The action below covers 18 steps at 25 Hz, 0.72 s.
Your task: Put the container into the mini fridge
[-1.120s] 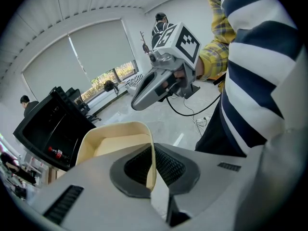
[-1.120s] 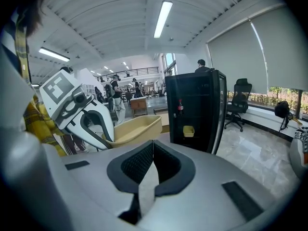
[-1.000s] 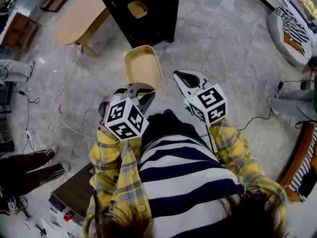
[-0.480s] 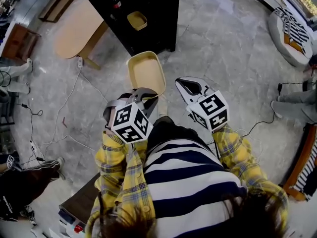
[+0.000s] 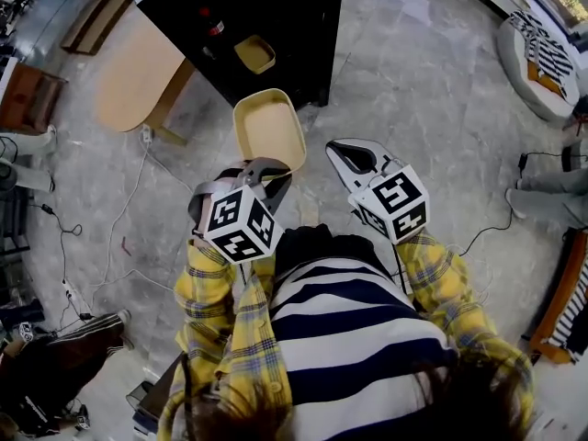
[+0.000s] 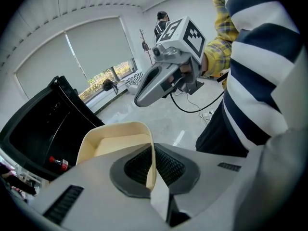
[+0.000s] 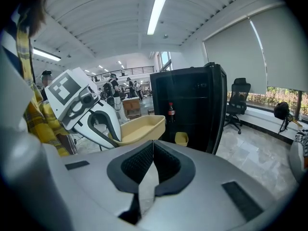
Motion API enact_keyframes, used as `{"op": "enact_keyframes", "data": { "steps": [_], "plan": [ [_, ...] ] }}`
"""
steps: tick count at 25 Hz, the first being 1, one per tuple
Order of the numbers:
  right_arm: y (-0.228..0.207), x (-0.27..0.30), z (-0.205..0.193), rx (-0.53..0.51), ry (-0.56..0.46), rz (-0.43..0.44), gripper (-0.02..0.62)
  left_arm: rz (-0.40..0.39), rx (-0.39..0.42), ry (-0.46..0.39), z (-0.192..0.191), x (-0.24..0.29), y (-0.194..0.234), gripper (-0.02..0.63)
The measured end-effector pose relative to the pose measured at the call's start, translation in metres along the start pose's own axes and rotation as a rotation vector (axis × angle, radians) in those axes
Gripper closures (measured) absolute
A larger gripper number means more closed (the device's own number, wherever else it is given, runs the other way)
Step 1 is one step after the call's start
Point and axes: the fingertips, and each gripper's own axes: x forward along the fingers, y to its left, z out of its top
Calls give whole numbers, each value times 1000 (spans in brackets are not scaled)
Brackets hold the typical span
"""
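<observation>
Cream container [image 5: 267, 129], black mini fridge [image 5: 280, 21], yellow plaid sleeves [image 5: 217, 312] (navy-and-white striped shirt [image 5: 354, 333]).

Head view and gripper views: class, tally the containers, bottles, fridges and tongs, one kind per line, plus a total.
Containers: 2 (large cream plastic container, small yellow plastic tub)
Bottles: 1 (red-capped dark bottle)
Fridges: 1 (black mini fridge)
Tongs: 2 (left tongs, right tongs)
Total: 6

wooden table [image 5: 138, 67] | grey stone floor [image 5: 423, 90] | office chair [image 7: 237, 104] | upright bottle [image 7: 170, 112]
</observation>
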Motion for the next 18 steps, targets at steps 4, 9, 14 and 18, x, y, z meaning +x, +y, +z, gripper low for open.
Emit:
{"op": "enact_keyframes", "data": {
  "steps": [4, 9, 14, 18],
  "plan": [
    [-8, 17, 11, 10, 0, -27, 568, -13, 31, -12, -6, 1, 24, 578],
    [-19, 26, 23, 10, 3, -73, 568, -16, 53, -32, -8, -4, 53, 578],
    [-32, 30, 36, -1, -1, -85, 568, -13, 67, -30, -1, 0, 73, 578],
    [-42, 39, 45, -9, -2, -73, 568, -10, 61, -35, 5, -1, 90, 578]
  ]
}}
